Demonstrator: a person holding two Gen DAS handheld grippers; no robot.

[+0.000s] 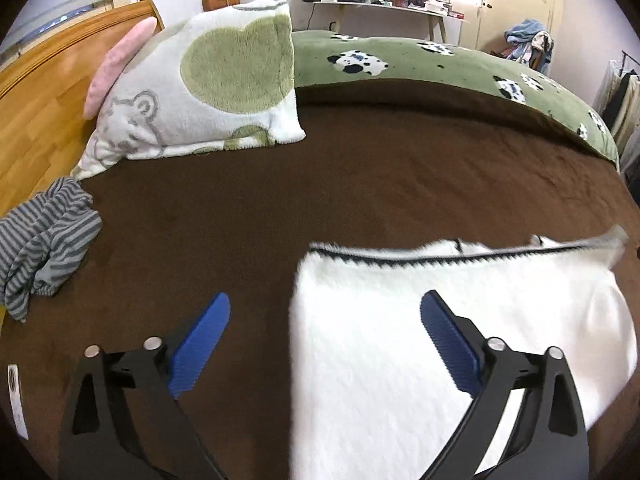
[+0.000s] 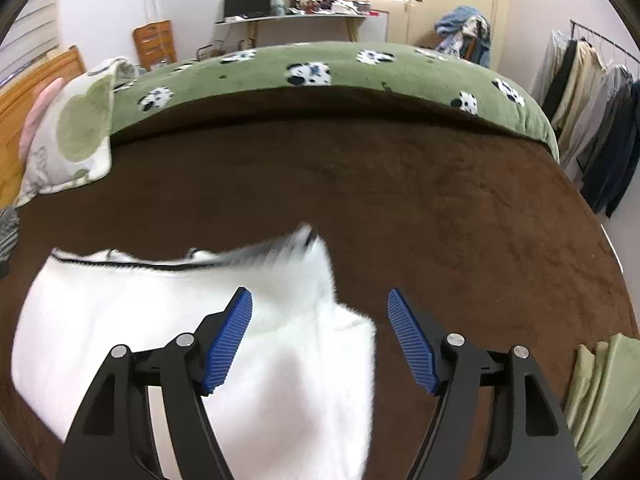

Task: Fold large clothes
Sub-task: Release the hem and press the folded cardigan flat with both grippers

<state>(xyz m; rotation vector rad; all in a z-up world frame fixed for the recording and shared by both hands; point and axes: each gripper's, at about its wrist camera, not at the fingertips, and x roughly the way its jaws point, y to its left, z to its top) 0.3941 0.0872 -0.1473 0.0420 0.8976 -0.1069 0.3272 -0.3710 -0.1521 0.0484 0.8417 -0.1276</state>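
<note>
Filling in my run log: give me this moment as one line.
step: fold released | left gripper: jaws open, empty | right gripper: jaws open, empty | white garment: on brown bed cover

The white fleece garment (image 1: 440,360) runs off the bottom edge in both views, and its far right corner (image 2: 304,240) is smeared by motion blur, so its shape there is unclear. The striped cloth (image 1: 40,248) is cut by the left edge. Items on the distant counter (image 2: 304,16) are too small to identify, perhaps bottles.
</note>
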